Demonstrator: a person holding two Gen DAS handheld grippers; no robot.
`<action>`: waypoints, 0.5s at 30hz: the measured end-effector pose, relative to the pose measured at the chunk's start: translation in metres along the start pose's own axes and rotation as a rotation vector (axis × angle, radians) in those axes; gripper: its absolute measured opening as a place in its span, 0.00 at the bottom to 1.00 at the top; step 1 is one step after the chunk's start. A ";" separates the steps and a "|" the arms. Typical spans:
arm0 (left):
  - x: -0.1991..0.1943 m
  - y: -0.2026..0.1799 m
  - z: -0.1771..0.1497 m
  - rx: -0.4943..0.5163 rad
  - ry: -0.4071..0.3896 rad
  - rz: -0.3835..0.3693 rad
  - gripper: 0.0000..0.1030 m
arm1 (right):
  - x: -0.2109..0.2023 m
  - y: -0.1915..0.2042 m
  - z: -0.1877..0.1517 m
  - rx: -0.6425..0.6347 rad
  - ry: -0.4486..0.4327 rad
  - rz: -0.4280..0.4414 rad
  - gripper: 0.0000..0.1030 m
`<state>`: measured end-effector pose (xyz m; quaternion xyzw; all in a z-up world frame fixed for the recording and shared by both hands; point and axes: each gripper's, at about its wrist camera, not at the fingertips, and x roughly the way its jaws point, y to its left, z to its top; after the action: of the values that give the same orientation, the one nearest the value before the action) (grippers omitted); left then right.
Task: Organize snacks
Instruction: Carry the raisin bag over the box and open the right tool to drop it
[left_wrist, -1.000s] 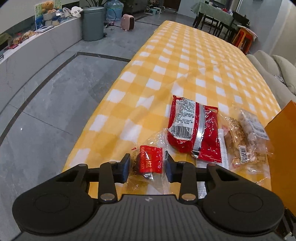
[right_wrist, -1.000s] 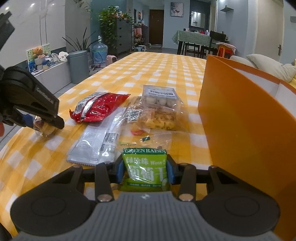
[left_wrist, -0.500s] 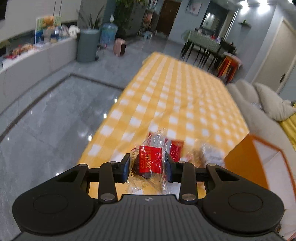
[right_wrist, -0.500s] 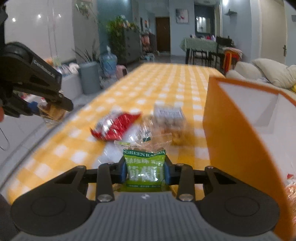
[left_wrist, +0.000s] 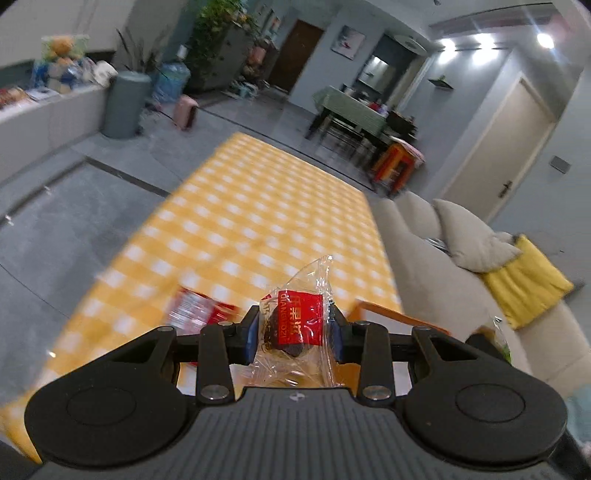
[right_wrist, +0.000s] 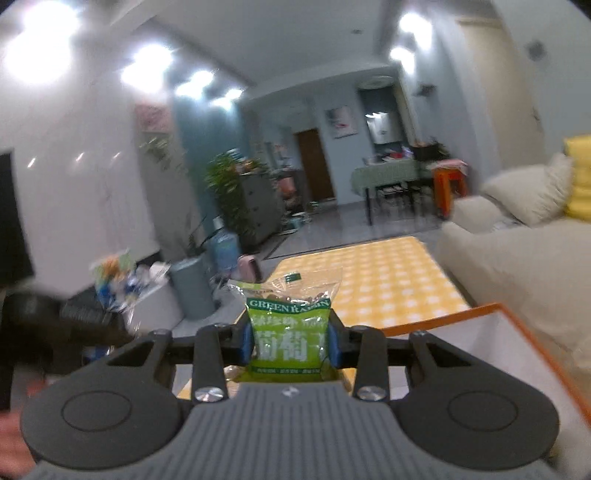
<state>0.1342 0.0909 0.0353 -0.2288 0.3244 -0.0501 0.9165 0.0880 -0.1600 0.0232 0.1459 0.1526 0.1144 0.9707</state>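
- The left tool (left_wrist: 293, 334) is closed on a small clear wrapper with a red label (left_wrist: 301, 325); a dark piece of snack shows inside the wrapper, and the 2 blue pads press it from both sides.
- This wrapper is held in the air above the near end of the tabletop (left_wrist: 258, 221), which has a yellow and white checked cloth.
- Below the left tool a red snack bag (left_wrist: 199, 310) lies on the cloth, blurred, to the left of the held wrapper.
- To the right of the left tool, the orange rim of a box (left_wrist: 399, 314) shows, with a white inner wall.
- The right tool (right_wrist: 290, 343) is closed on a green raisin packet (right_wrist: 288, 332); its pads squeeze the packet at the 2 sides, and its jaws have just been closing a little on it.
- The clear top of the packet stands up above the pads, and brownish raisins show through it.
- The packet is lifted off the tabletop (right_wrist: 388, 280) and sits to the left of the orange box (right_wrist: 517, 321), near its rim.
- At the left edge of the right wrist view a dark blurred shape appears; it looks like the other tool, but I cannot tell for sure.
- A beige sofa (right_wrist: 517, 251) with cushions stands to the right of the tabletop.
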 end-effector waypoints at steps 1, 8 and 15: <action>0.005 -0.006 -0.003 0.008 0.010 -0.018 0.40 | -0.001 -0.013 0.008 0.031 0.016 -0.006 0.35; 0.043 -0.028 -0.037 0.021 0.137 -0.162 0.40 | 0.013 -0.073 0.019 -0.010 0.244 -0.112 0.35; 0.071 -0.035 -0.059 0.089 0.202 -0.145 0.40 | 0.046 -0.111 -0.013 0.072 0.471 -0.177 0.35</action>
<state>0.1553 0.0194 -0.0299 -0.2045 0.3950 -0.1536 0.8824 0.1461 -0.2478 -0.0365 0.1358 0.3909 0.0542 0.9088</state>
